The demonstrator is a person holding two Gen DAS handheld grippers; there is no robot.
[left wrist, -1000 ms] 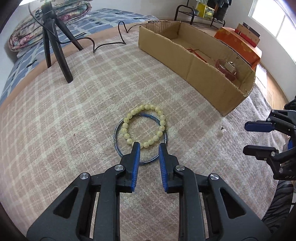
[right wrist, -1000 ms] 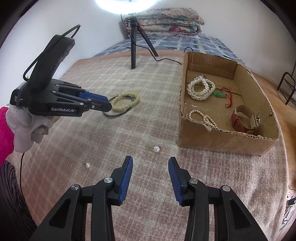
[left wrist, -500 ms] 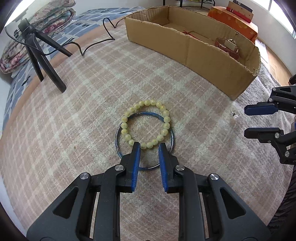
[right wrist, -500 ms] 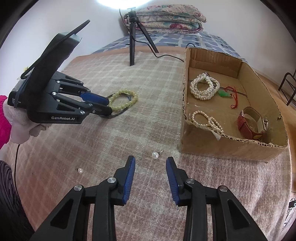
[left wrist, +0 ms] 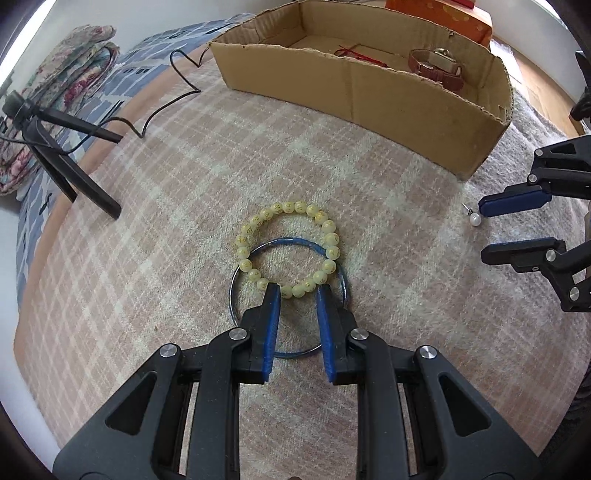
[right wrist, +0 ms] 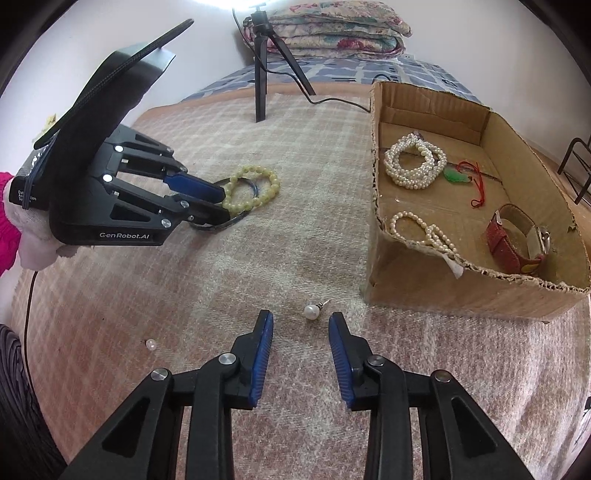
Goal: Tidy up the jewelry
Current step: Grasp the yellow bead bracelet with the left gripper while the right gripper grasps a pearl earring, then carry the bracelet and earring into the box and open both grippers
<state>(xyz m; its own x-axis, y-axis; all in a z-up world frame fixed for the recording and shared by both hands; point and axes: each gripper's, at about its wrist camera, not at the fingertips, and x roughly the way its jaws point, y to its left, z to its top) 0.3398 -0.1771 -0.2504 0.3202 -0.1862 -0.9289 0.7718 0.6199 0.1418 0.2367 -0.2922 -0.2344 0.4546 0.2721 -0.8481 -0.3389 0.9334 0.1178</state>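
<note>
A black three-legged tripod [right wrist: 263, 70] stands on the pink-and-cream plaid woven blanket [right wrist: 184, 295]; behind it lies a folded floral quilt [right wrist: 332, 33] on blue patterned bedding [left wrist: 136, 70].

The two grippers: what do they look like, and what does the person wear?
Both the left gripper and the right gripper are black plastic frames with silver screws and ribbed blue pads inside the fingers. The left one bears white lettering "GenRobot.AI" and carries a flat black device on top. A thin black cable hangs beside it. The person wears a pink sleeve and a pale glove.
</note>
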